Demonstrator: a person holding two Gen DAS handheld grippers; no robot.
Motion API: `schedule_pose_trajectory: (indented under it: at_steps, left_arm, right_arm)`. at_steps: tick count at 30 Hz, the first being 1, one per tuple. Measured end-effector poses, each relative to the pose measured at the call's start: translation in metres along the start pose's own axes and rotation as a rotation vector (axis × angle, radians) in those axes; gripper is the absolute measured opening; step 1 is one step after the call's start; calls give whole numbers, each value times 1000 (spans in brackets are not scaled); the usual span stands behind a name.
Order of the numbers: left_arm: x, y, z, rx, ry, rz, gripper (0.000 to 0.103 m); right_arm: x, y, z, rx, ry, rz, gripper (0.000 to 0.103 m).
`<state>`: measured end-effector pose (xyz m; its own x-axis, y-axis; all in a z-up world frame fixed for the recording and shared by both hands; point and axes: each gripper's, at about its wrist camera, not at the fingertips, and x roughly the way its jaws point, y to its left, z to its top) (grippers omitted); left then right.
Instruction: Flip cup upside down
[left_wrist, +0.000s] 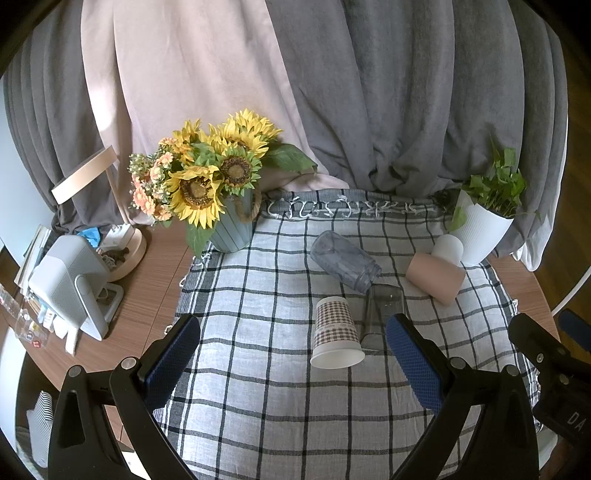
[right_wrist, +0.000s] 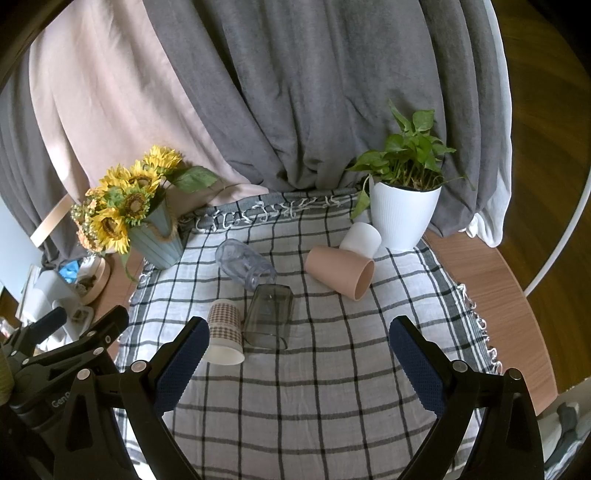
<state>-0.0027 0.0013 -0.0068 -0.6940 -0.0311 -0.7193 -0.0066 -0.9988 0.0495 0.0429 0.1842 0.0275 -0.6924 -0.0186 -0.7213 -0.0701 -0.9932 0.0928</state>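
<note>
Several cups sit on a checked cloth (left_wrist: 266, 398) (right_wrist: 314, 387). A checked paper cup (left_wrist: 335, 334) (right_wrist: 224, 334) stands upside down. Beside it stands a smoky clear glass (left_wrist: 382, 314) (right_wrist: 269, 316), also upside down. A clear bluish jar (left_wrist: 343, 260) (right_wrist: 244, 263) and a pink cup (left_wrist: 436, 277) (right_wrist: 340, 266) lie on their sides behind. A white cup (left_wrist: 447, 249) (right_wrist: 361, 238) stands upside down by the planter. My left gripper (left_wrist: 293, 354) is open, just in front of the paper cup. My right gripper (right_wrist: 299, 358) is open, in front of the glass.
A sunflower bouquet in a blue pot (left_wrist: 210, 184) (right_wrist: 155, 236) stands back left. A white planter with a green plant (left_wrist: 484, 229) (right_wrist: 404, 210) stands back right. Curtains hang behind. A lamp and clutter (left_wrist: 74, 280) lie on the wooden table at the left.
</note>
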Motion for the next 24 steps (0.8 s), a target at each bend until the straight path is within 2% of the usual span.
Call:
schedule_pose_trajectory:
  at_steps: [19,21,24]
  left_arm:
    - [18,2,9,15,38,-16,103]
    - [23,2,11,-1,56,-10,103]
    - [36,10,13,-86,109,19,103]
  right_arm:
    - [14,6,8,-19,15,6,98]
    - [20,8,10,-30,25,14,98]
    - [33,11,20,-52,52,36,98]
